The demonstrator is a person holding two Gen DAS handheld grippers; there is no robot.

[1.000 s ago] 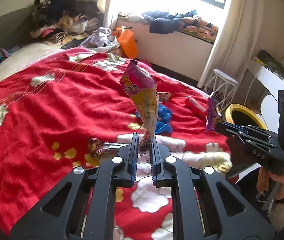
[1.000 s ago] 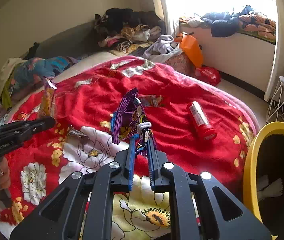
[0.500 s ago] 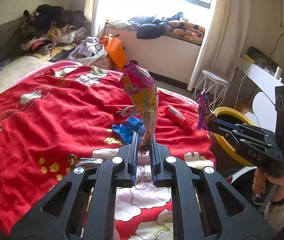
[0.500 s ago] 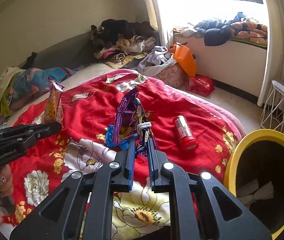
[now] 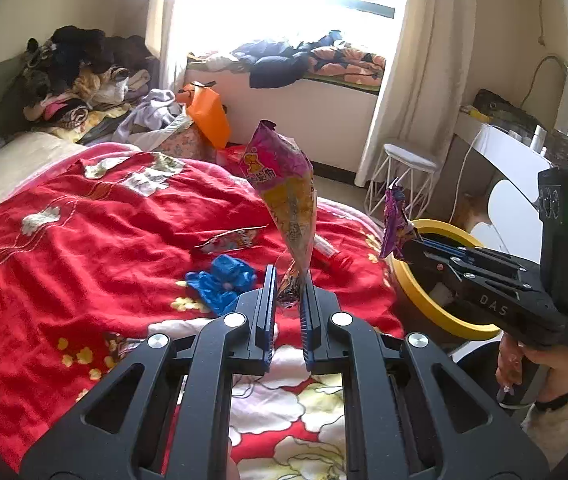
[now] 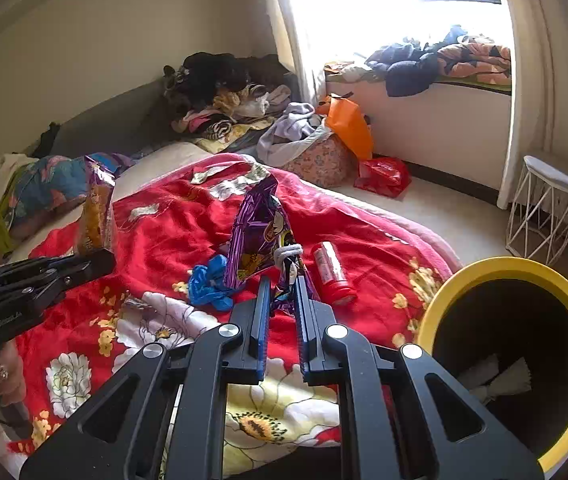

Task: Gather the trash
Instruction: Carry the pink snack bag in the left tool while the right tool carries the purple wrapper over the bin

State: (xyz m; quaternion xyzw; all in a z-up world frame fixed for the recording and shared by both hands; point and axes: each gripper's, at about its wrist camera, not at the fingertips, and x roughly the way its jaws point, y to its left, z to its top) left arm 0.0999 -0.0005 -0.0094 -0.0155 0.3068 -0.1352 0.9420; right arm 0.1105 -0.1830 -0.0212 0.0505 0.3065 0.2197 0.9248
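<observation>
Above the red flowered blanket (image 5: 84,216) of the bed, your left claw (image 5: 287,292) was clenched on the narrow lower end of a pink and yellow snack bag (image 5: 284,184), which stood up from the pads with its torn mouth uppermost. Your right claw (image 6: 282,292) was likewise clamped on a crumpled purple snack wrapper (image 6: 254,232), held upright over the bed's near edge; from the left wrist view that same wrapper (image 5: 393,220) showed at the tip of the right claw (image 5: 405,246), just in front of the yellow-rimmed bin (image 5: 443,320). The bin (image 6: 523,270) stood on the floor beside the bed's near right corner, its dark inside holding some pale scraps. Lying on the blanket toward that same side were a crumpled blue bag (image 6: 208,284), a red can (image 6: 331,276) on its side just right of it, and a flat foil wrapper (image 5: 230,240) a little farther in. Across the bed, your left claw (image 6: 44,276) appeared at the left edge of the right wrist view with its bag (image 6: 96,208) raised. Clothes (image 6: 220,92) were heaped at the bed's far end, an orange bag (image 6: 349,128) sat near the window wall, and a white wire stool (image 6: 543,204) stood on the floor by the curtain.
</observation>
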